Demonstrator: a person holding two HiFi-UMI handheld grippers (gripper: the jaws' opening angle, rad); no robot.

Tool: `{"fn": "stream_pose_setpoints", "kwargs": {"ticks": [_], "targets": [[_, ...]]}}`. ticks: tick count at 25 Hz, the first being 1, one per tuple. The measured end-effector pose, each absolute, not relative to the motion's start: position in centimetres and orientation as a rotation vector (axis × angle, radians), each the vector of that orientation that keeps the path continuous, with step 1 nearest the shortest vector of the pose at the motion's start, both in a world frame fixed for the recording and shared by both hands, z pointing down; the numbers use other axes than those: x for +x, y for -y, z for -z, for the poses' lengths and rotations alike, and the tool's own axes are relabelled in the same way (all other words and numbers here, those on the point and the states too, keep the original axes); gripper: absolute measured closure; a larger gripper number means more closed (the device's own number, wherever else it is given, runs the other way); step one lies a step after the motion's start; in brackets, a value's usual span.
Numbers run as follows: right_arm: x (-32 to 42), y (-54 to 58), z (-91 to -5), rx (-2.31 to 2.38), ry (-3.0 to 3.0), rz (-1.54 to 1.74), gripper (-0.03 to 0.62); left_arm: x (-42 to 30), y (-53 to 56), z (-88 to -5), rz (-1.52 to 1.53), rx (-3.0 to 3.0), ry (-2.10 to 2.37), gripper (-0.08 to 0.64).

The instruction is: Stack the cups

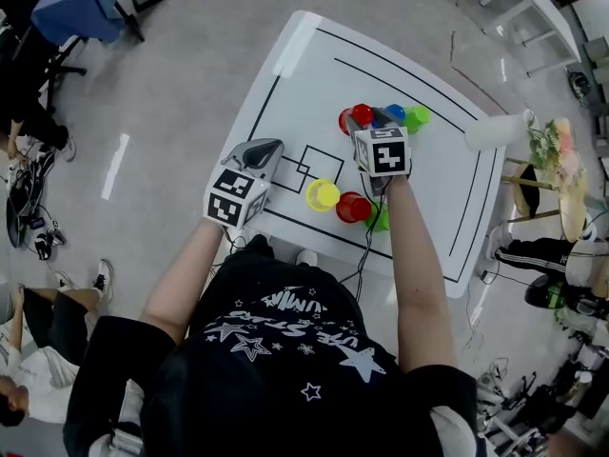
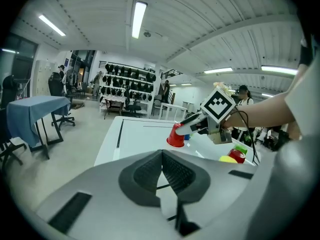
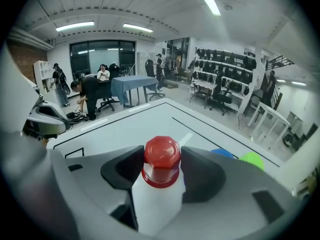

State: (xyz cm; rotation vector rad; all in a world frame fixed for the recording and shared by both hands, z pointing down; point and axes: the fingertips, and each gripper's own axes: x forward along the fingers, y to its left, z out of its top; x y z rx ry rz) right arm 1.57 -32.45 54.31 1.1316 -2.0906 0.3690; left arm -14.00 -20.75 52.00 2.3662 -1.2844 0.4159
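between the jaws of the right gripper (image 3: 162,171) stands an upturned red plastic cup (image 3: 162,156). the pads sit against both its sides, so these tongs look clamped on it. whether its rim rests on the surface or is just off it, i cannot tell. the left gripper (image 2: 162,154) hangs well to the left of that cup and nearer the person, its jaws pressed together on nothing.

just right of the held cup stand a blue plastic cup (image 1: 396,112) and then a green plastic cup (image 1: 417,116), both upturned. nearer the person from it sit a yellow plastic cup (image 1: 323,194), a second red cup (image 1: 353,207) and a second green cup (image 1: 381,219), close together.

the step in hand looks like the pick-up. it likely goes best with a light squeeze, since thin plastic probably buckles. a straight lift should clear the blue neighbour, and the cup should then come down squarely over whichever cup is chosen.

under it all lies a white table (image 1: 324,65) marked with black lines, on a grey floor (image 1: 162,112). beyond are a blue-draped table (image 2: 35,109), office chairs (image 2: 64,115), a wall rack (image 2: 127,76) of dark items, strip lights (image 2: 139,19) and several people.
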Motion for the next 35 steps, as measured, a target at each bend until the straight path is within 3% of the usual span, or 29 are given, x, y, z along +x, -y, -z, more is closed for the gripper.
{"fn": "stream_pose_setpoints", "kwargs": {"ticks": [17,35], "targets": [[1.8,21.6,-44.1,0.990,2.260,-0.303,0.359,-12.9,18.7,-49.9,-0.390,2.393,1.333,0.549],[1.9,12.7,-46.7,0.840,2.261,-0.241,0.359,-11.3,14.0,-49.3,-0.387,2.367,1.402,0.549]]}}
